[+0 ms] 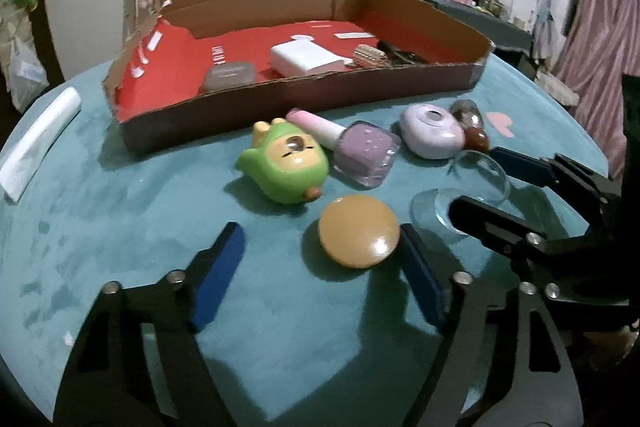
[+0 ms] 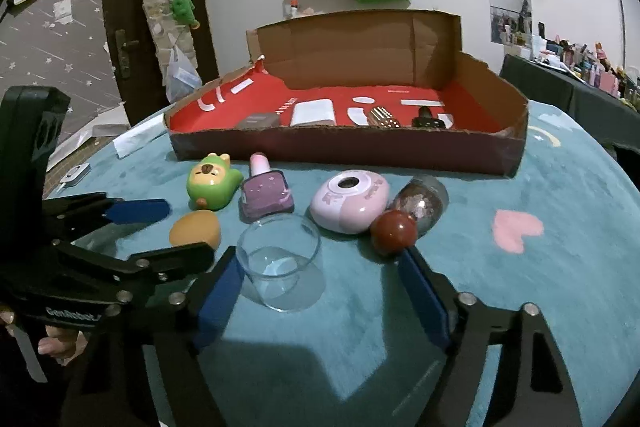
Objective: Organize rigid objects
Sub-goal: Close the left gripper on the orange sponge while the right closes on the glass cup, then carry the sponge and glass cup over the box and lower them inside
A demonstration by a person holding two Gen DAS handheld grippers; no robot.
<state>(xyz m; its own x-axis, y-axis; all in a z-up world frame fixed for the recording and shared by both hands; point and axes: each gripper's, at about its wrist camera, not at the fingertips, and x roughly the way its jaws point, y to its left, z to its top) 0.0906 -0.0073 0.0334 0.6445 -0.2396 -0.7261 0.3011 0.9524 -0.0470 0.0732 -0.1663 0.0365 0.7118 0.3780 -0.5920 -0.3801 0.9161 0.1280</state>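
An orange round disc point(image 1: 359, 231) lies on the teal tablecloth between the fingers of my left gripper point(image 1: 320, 263). It sits close to the right pad and far from the left pad, so the jaws stand open around it. A clear glass cup point(image 2: 280, 259) stands between the fingers of my right gripper point(image 2: 320, 287). Its left side is near the left pad, and a wide gap remains on the right. Behind them lie a green bear figure point(image 1: 286, 167), a purple nail polish bottle point(image 1: 366, 157), a lilac oval case point(image 1: 432, 133), a red-brown ball point(image 2: 394, 233) and a dark jar point(image 2: 424, 201).
A low cardboard box point(image 2: 348, 149) with a red floor stands at the back of the round table. It holds a grey case point(image 1: 230, 77), a white block point(image 1: 306, 61), a gold clip and a dark item. A white paper strip point(image 1: 38, 143) lies at the left edge.
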